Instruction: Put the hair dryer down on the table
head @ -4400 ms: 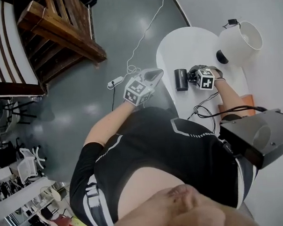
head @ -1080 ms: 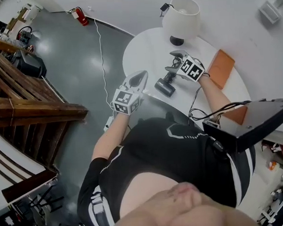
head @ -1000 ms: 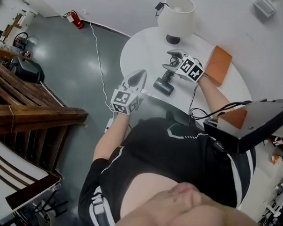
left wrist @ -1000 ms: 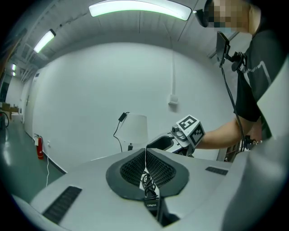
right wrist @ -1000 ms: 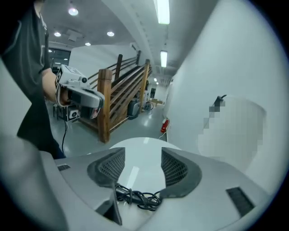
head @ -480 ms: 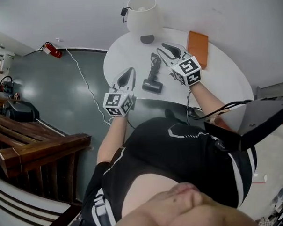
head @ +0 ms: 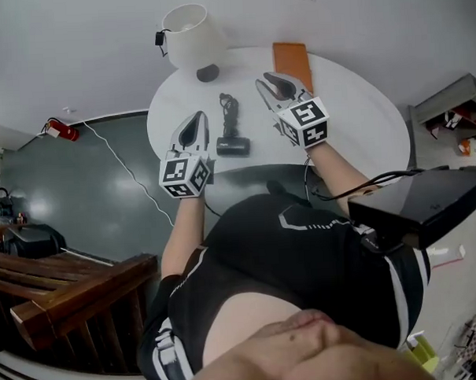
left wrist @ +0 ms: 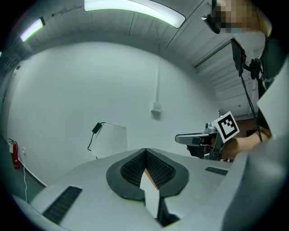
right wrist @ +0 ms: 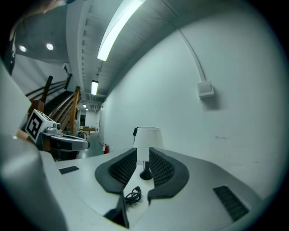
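The black hair dryer (head: 233,144) lies flat on the round white table (head: 353,117), its coiled cord (head: 230,108) stretching toward the lamp; the cord (right wrist: 133,195) also shows below my right jaws. My right gripper (head: 266,82) hovers just right of the dryer, apart from it. Its jaws are closing with a narrow gap and nothing between them (right wrist: 142,151). My left gripper (head: 198,118) hangs left of the dryer, shut and empty (left wrist: 146,151). Each gripper shows in the other's view: the right gripper (left wrist: 194,138), the left gripper (right wrist: 67,143).
A white table lamp (head: 188,30) stands at the table's far left, beyond the cord. An orange book (head: 291,61) lies at the far edge, behind the right gripper. Left of the table are dark floor, a red fire extinguisher (head: 60,130) and a wooden bench (head: 69,287).
A second ago the right gripper stood at the dryer's upright handle. It has since drawn off to the right with narrower jaws, and the dryer lies flat. The left gripper stays beside it.
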A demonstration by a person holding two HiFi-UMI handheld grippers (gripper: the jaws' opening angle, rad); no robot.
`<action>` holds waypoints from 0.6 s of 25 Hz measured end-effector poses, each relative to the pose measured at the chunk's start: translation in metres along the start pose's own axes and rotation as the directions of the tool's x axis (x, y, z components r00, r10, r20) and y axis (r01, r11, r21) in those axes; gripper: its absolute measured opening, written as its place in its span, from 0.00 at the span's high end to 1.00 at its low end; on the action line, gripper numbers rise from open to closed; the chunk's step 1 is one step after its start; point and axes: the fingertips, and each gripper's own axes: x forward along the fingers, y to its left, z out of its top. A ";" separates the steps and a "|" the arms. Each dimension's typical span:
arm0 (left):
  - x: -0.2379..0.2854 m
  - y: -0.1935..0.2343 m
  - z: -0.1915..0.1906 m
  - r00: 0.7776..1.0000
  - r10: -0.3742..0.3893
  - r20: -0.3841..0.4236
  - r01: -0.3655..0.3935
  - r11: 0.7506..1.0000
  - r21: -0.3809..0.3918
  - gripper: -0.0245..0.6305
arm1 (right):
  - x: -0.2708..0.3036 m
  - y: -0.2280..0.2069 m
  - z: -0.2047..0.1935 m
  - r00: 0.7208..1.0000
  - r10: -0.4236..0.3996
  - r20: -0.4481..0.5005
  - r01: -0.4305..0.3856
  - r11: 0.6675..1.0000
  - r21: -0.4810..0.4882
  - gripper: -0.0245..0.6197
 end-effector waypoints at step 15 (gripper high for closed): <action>0.026 -0.056 0.009 0.989 -0.146 0.003 0.145 0.986 0.085 0.92 | -0.084 -0.047 -0.007 0.967 -0.253 0.022 0.251 0.965 0.079 0.89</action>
